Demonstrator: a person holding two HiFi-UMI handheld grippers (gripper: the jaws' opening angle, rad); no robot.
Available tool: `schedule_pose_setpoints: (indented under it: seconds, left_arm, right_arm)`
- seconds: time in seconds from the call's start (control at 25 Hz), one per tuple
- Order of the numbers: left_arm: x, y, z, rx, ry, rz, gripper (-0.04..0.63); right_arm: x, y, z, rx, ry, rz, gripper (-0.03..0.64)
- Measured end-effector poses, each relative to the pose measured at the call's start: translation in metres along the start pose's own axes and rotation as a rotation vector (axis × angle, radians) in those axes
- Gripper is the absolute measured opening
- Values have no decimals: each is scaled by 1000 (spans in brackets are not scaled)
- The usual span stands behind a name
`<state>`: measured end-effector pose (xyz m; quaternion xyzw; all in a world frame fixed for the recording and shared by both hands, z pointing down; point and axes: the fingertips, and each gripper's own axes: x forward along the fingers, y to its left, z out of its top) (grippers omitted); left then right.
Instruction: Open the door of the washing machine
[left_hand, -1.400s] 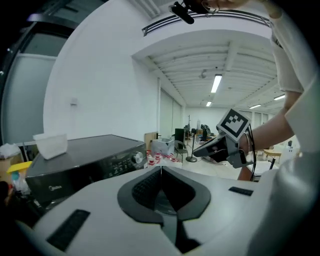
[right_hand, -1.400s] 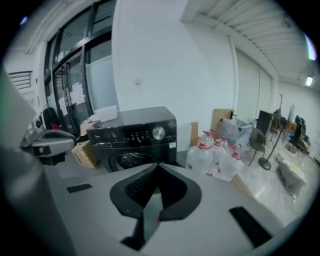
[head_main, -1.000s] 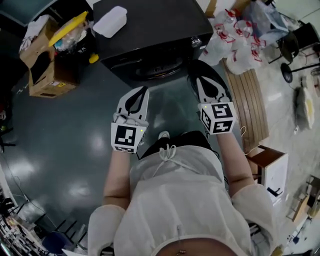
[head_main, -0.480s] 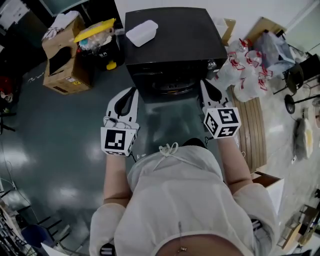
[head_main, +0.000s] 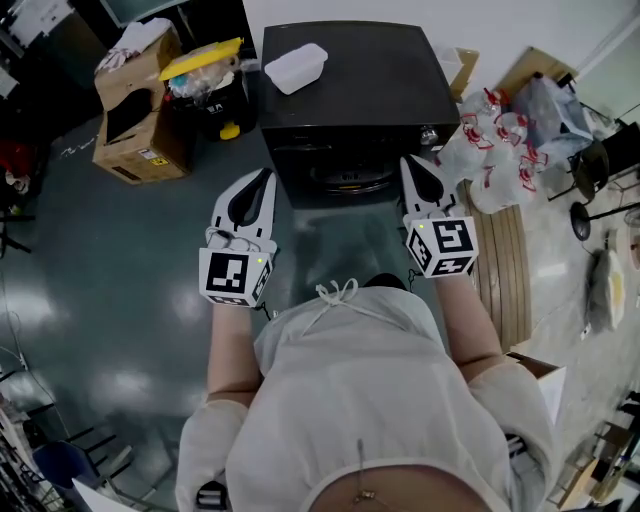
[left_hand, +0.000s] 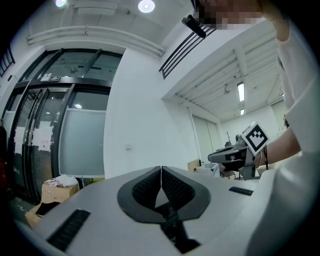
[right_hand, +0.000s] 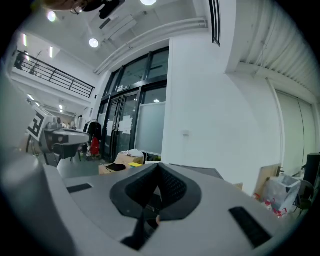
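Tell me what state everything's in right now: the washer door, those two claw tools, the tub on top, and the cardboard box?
Washer door: shut.
Left gripper: shut, nothing between its jaws.
Right gripper: shut, nothing between its jaws.
Tub: lid looks on.
Cardboard box: flaps open.
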<state>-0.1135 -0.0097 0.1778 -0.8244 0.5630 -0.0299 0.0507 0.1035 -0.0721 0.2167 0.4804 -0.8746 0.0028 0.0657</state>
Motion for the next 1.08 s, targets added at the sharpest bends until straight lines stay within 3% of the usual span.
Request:
schedule_pose_setpoints:
  seconds: [1.08]
  left_arm:
    - [-10, -15, -10, -27, 21, -7, 23]
  right_arm:
    - [-29, 15, -16, 38, -22, 2, 0]
